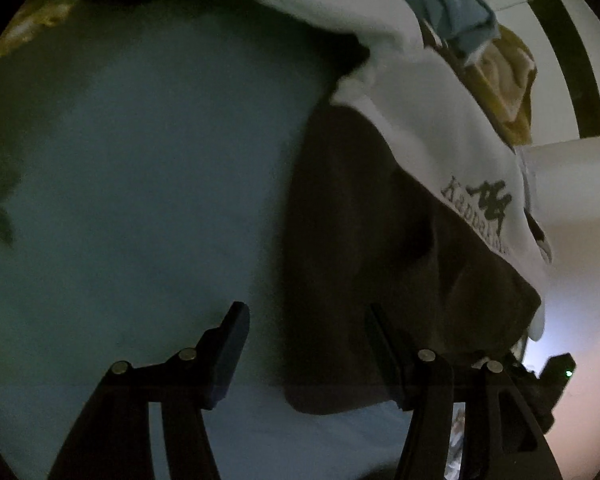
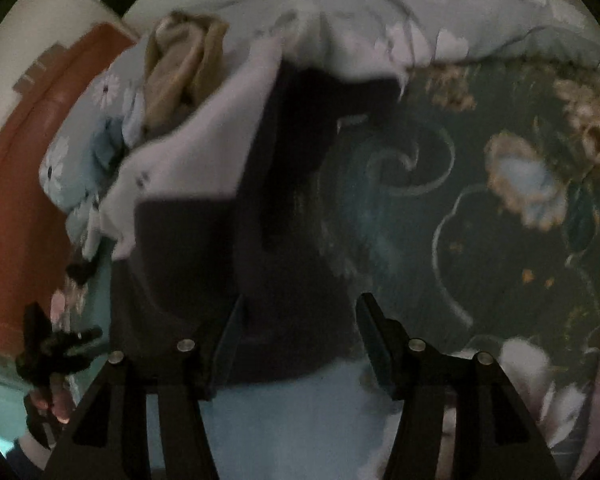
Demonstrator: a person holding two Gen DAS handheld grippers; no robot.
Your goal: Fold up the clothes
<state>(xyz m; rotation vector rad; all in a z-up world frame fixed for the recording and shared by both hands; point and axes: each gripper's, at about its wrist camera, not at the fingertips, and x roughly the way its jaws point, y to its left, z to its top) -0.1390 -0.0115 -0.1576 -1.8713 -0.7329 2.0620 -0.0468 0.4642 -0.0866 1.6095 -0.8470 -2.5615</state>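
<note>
A dark brown garment [image 1: 360,260] lies flat on the light blue sheet [image 1: 140,160]. A white garment with a dark printed logo [image 1: 440,140] overlaps its far edge. My left gripper [image 1: 308,332] hovers open over the dark garment's left edge, with nothing pressed between its fingers. In the right wrist view the same dark garment [image 2: 220,260] lies under my right gripper [image 2: 300,328]. That gripper is open too, above the garment's near edge. The white garment [image 2: 204,140] lies beyond it. The left gripper [image 2: 48,352] and a hand show at the lower left.
A blue garment [image 1: 448,8] and a tan garment [image 1: 508,80] are piled behind the white one. A dark floral bedspread [image 2: 460,200] covers the bed to the right, with a pale floral quilt [image 2: 400,20] bunched beyond. An orange-brown headboard [image 2: 20,200] borders the left.
</note>
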